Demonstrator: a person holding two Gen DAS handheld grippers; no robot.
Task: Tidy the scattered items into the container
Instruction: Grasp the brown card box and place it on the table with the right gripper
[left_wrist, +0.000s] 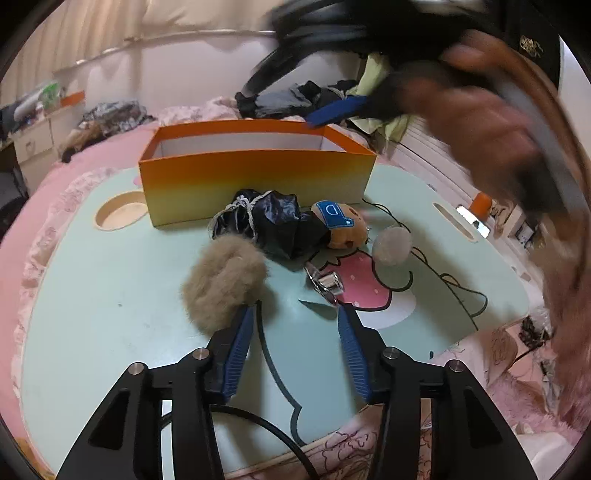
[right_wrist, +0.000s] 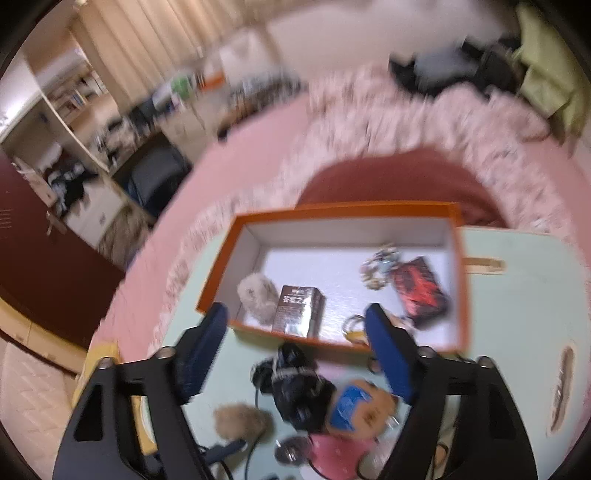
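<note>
Left wrist view: left gripper half-open, empty.
Tan fur ball touches its left fingertip; orange box lies farther off. Right gripper gapes empty above the box.

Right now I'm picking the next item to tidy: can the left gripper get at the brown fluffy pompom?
Probably yes. The left gripper is open and empty, and the brown fluffy pompom lies on the table against its left finger, with nothing lying over it.

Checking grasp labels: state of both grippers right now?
Left gripper: open, nothing between the jaws, brown fur ball just beside its left finger.
Right gripper: open, empty, above the orange box.
</note>
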